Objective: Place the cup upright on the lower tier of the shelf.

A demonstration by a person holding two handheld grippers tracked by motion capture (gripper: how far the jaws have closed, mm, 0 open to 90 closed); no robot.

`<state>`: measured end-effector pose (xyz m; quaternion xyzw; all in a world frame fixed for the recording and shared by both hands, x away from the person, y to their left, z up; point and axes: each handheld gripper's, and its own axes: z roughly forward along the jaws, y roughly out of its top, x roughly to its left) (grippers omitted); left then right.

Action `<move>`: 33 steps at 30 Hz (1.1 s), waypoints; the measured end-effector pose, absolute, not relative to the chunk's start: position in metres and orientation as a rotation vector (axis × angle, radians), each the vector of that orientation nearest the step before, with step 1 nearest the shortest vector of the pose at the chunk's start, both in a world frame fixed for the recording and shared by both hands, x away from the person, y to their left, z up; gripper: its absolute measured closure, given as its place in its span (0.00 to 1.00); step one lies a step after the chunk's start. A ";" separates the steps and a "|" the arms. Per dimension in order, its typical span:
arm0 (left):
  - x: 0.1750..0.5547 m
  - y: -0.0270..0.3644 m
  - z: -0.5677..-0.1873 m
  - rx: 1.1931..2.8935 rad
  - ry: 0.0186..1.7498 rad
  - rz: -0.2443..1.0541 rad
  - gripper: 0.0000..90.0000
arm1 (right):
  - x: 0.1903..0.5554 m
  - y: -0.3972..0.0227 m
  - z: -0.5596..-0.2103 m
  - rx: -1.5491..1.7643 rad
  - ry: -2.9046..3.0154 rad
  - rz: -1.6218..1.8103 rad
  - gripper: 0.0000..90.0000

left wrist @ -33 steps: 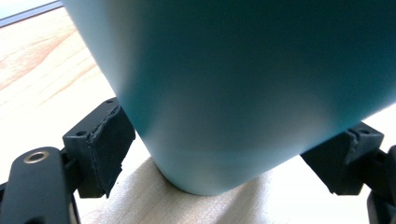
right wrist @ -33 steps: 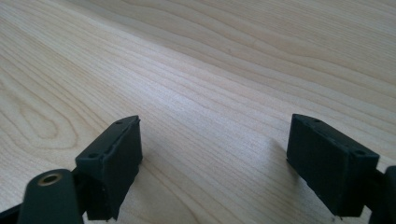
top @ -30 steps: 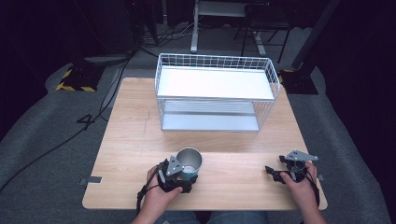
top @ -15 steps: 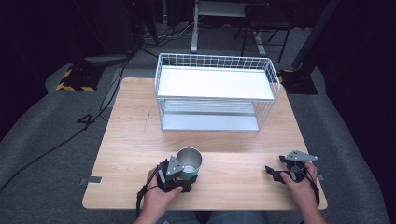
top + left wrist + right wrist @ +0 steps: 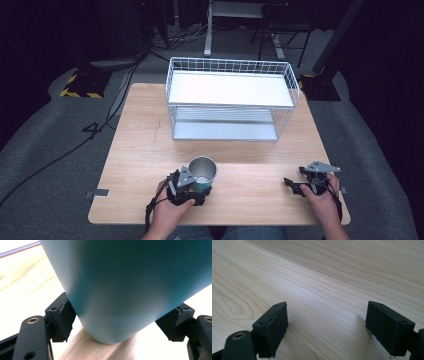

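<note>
A teal cup (image 5: 202, 171) with a shiny metal inside stands upright on the wooden table (image 5: 150, 130), near its front edge. My left gripper (image 5: 199, 190) is low around the cup's base. In the left gripper view the cup (image 5: 125, 277) rests on the wood and both black pads (image 5: 65, 317) touch its sides, so the gripper is shut on it. My right gripper (image 5: 295, 186) rests at the front right of the table. In the right gripper view its jaws stand wide open over bare wood (image 5: 327, 290), with nothing between them.
A white wire basket rack (image 5: 230, 100) with a flat white top shelf and a lower shelf stands at the back middle of the table. Bare wood lies between it and the grippers. Cables and stands lie on the dark floor beyond.
</note>
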<state>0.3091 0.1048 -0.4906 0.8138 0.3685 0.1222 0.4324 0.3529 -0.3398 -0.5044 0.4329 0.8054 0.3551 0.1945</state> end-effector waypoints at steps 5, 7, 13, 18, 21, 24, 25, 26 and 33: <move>0.314 0.106 -0.481 2.007 0.927 0.308 0.27 | 0.353 -0.340 -0.504 1.213 2.257 0.995 0.21; 0.317 0.105 -0.477 2.001 0.924 0.313 0.27 | 0.353 -0.340 -0.504 1.213 2.257 0.995 0.21; 0.323 0.101 -0.467 1.996 0.919 0.324 0.27 | 0.353 -0.340 -0.504 1.213 2.257 0.995 0.21; 0.334 0.095 -0.456 1.975 0.920 0.324 0.27 | 0.353 -0.340 -0.504 1.213 2.257 0.995 0.21; 0.338 0.092 -0.453 1.965 0.922 0.318 0.27 | 0.353 -0.340 -0.504 1.213 2.257 0.995 0.20; 0.345 0.089 -0.447 1.954 0.917 0.320 0.27 | 0.353 -0.340 -0.504 1.214 2.257 0.995 0.20; 0.346 0.088 -0.446 1.952 0.915 0.325 0.27 | 0.353 -0.340 -0.504 1.214 2.257 0.996 0.20; 0.348 0.087 -0.445 1.948 0.918 0.320 0.27 | 0.353 -0.340 -0.505 1.213 2.257 0.996 0.20; 0.370 0.080 -0.438 1.919 0.928 0.300 0.27 | 0.353 -0.340 -0.505 1.214 2.257 0.996 0.20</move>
